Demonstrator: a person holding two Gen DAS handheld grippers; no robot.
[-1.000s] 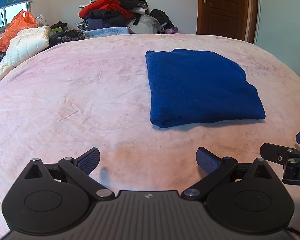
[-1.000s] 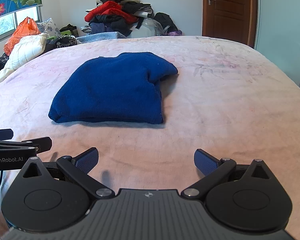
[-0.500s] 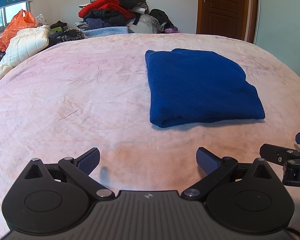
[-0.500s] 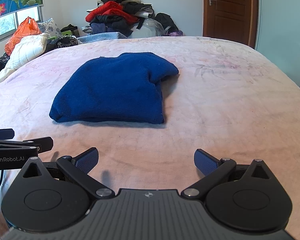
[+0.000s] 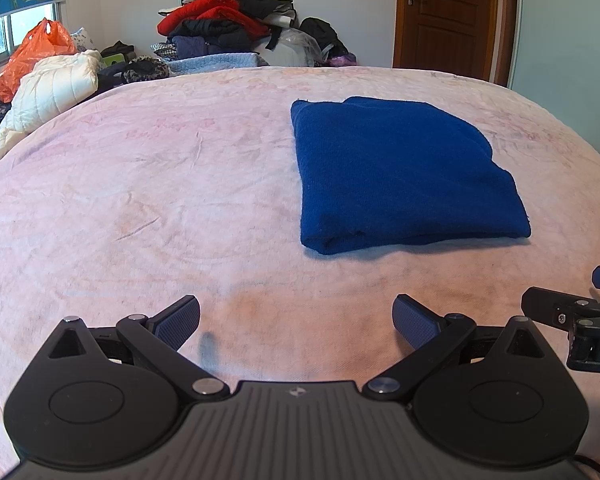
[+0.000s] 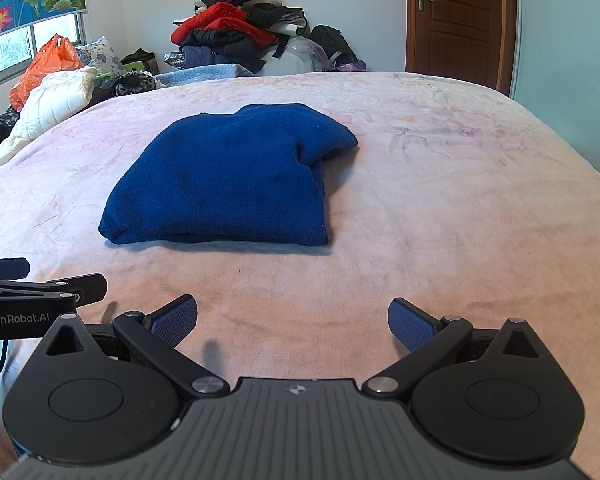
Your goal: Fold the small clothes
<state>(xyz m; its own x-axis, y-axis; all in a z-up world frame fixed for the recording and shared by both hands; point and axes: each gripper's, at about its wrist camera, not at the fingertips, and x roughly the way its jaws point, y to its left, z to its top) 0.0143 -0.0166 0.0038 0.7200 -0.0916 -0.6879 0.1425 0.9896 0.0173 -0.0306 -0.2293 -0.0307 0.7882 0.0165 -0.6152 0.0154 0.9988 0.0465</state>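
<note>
Grippers first: the left gripper (image 5: 296,322) hovers low over the near part of the bed (image 5: 148,208), jaws spread wide with nothing between them, and the right gripper (image 6: 293,320) beside it is likewise spread and empty. Each shows at the edge of the other's view, so they sit side by side, level, near the bed's near edge. That parked, hands-off pose suggests the fold is either finished or paused for a check.

Farther out lies the blue garment (image 5: 400,168), folded into a thick, roughly rectangular bundle resting flat on the pink bedcover. It sits apart from both tools, beyond their fingertips: far and to the right of the left one, far and to the left of the right one, so roughly between the two. Its near edge looks rounded and doubled; a lobe bulges at its far right corner (image 6: 332,142).

Against the far wall, a heap of unsorted clothes (image 6: 240,36) rises behind the bed, likely the next supply.
</note>
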